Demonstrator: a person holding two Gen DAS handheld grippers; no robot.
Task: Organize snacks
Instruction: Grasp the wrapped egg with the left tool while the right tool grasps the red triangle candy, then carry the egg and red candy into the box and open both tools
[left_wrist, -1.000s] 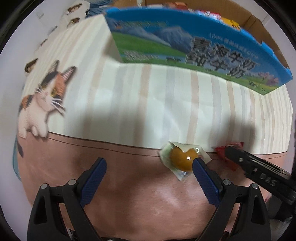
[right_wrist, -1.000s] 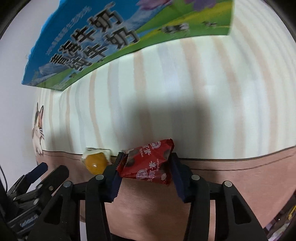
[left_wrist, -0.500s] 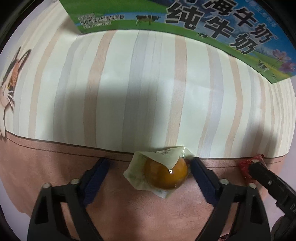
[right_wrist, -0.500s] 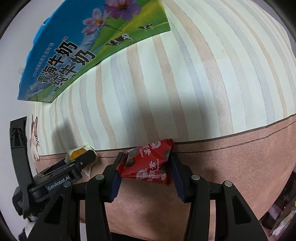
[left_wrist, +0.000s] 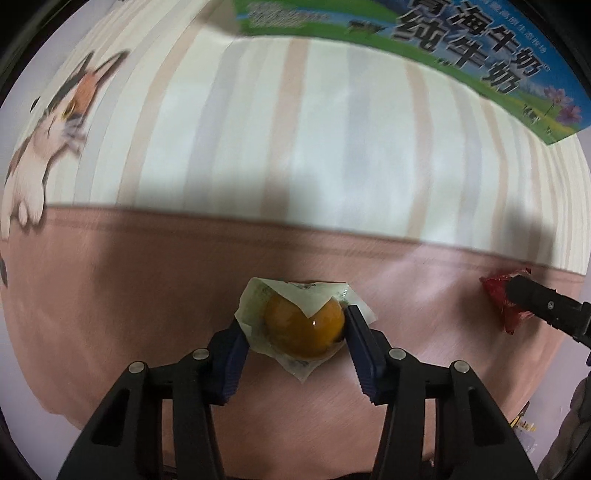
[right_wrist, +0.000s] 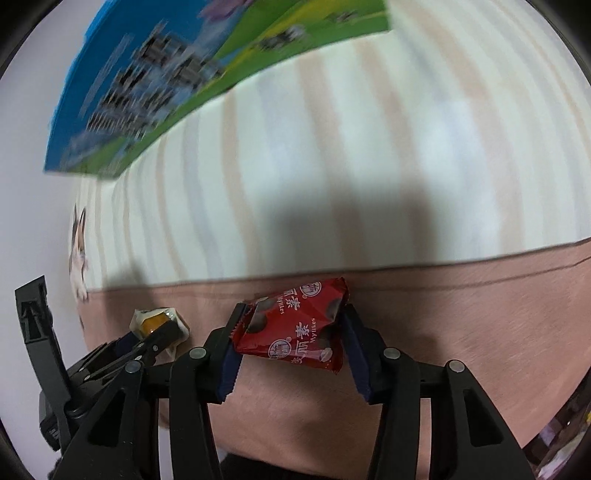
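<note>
Only the left wrist view shows the orange jelly cup (left_wrist: 303, 328) whole, its clear wrapper pinched between the blue pads of the left gripper (left_wrist: 293, 334) over the pink band of the tablecloth (left_wrist: 147, 295). The right wrist view shows the red snack packet (right_wrist: 295, 325) clamped in the right gripper (right_wrist: 291, 332), apparently lifted off the cloth. The blurred blue-and-green milk carton (right_wrist: 177, 85) stands farther back on the stripes, well apart from both.

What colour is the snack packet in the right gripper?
Red, with white lettering and dark round sweets pictured; the packet shows best in the right wrist view.
</note>
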